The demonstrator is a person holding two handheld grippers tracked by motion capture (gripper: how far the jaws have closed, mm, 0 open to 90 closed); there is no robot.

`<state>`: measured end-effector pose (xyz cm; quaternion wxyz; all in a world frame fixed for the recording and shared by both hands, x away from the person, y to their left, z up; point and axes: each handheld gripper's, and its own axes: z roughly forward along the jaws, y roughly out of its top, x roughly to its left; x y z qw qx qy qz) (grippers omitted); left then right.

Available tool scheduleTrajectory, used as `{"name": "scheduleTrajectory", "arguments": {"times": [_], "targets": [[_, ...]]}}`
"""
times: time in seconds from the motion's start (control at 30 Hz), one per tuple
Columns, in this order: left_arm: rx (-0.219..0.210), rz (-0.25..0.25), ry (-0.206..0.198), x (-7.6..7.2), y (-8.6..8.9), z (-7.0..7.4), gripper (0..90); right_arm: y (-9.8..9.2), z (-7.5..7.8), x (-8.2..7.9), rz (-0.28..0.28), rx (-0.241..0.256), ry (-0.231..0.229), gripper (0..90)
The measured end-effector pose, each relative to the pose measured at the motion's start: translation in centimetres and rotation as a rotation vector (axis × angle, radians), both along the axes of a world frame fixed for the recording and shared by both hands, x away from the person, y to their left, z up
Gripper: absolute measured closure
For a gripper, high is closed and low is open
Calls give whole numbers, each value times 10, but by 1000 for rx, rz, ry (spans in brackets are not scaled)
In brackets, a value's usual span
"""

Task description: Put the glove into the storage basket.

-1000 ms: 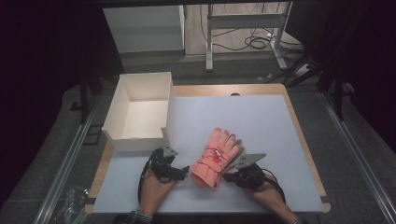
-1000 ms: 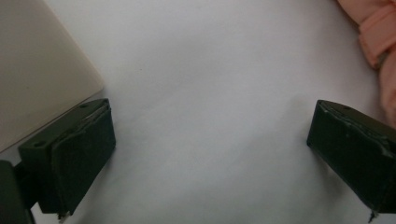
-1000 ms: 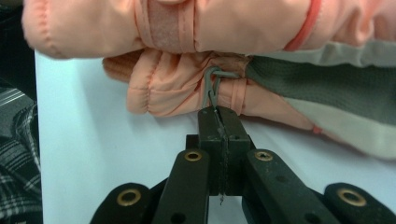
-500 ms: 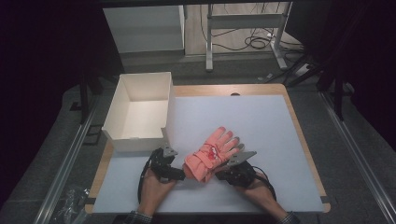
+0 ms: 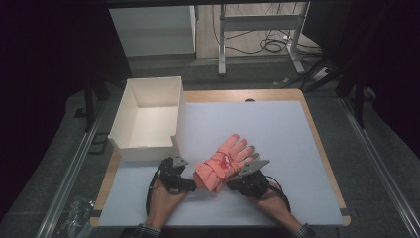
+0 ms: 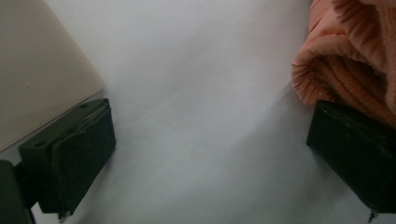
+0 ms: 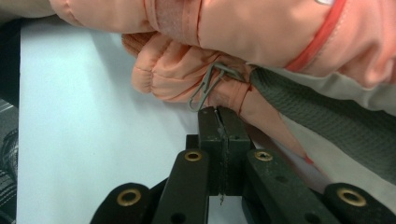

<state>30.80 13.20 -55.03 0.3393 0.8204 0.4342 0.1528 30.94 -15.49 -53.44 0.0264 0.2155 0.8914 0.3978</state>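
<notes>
Seemingly mid-grab: from the high view, both grippers flank the pink glove (image 5: 225, 162) lying near the white box (image 5: 148, 119). Left gripper (image 6: 210, 154) gapes wide, cuff against one jaw. Right gripper (image 7: 218, 116) is pinched closed at the glove's edge (whether any fabric is caught, I cannot tell); next, the left should clamp the cuff.

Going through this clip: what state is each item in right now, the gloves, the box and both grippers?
Gloves: stacked as a pair on the white mat, cuff end toward the person, between the two grippers.
Box: open on top, nothing visible inside, standing at the table's left.
Left gripper: fingers wide open, one finger against the knitted cuff.
Right gripper: fingers closed together, tips touching the gloves beside a small metal clip.
</notes>
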Motion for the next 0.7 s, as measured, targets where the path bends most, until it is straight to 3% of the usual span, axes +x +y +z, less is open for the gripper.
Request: {"name": "scheduleTrajectory", "arguments": {"times": [0.13, 0.27, 0.5, 0.7], "targets": [[-35, -16, 9, -1, 5, 1, 28, -4, 1, -1, -6, -10, -14, 867], [-4, -41, 10, -6, 15, 2, 46, -14, 4, -1, -29, -10, -20, 848], [-48, -57, 10, -18, 29, 10, 26, -33, 8, 0, -89, -13, -42, 773], [-44, -101, 26, -28, 29, 8, 7, -54, 8, 3, -161, -14, -62, 703]]}}
